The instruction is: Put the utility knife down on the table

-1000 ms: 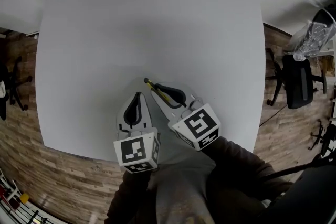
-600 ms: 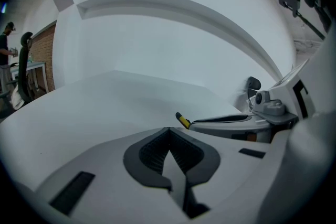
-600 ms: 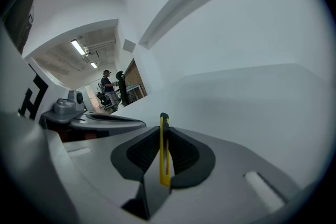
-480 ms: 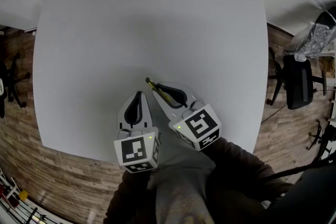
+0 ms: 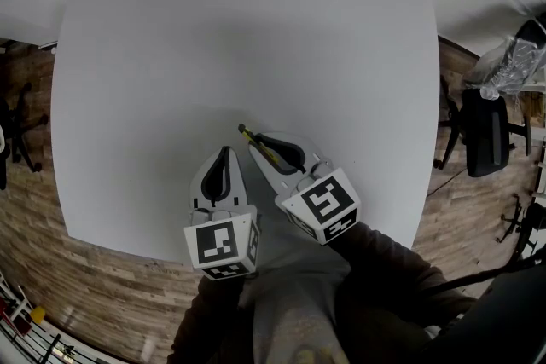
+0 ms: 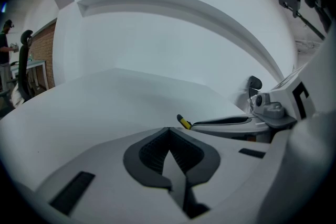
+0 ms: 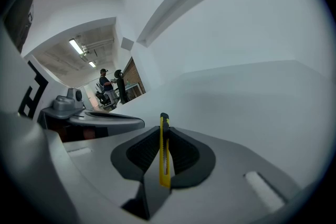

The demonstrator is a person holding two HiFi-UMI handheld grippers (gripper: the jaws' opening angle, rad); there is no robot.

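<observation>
A slim yellow and black utility knife (image 7: 164, 150) is clamped between the dark pads of my right gripper (image 5: 275, 151), which is shut on it. Its black tip (image 5: 242, 130) sticks out past the jaws, over the near part of the white table (image 5: 247, 38). From the left gripper view the knife's yellow end (image 6: 183, 122) shows just beyond the right jaws. My left gripper (image 5: 223, 172) hovers beside it on the left, shut with nothing between its pads (image 6: 169, 150).
The table's front edge (image 5: 128, 247) lies just under both grippers, with wood floor beyond it. A black office chair (image 5: 485, 130) and a plastic-wrapped object (image 5: 510, 62) stand off the table's right side. A person (image 7: 105, 84) stands far back in the room.
Both grippers and the knife stay where they were; only the head view has shifted slightly.
</observation>
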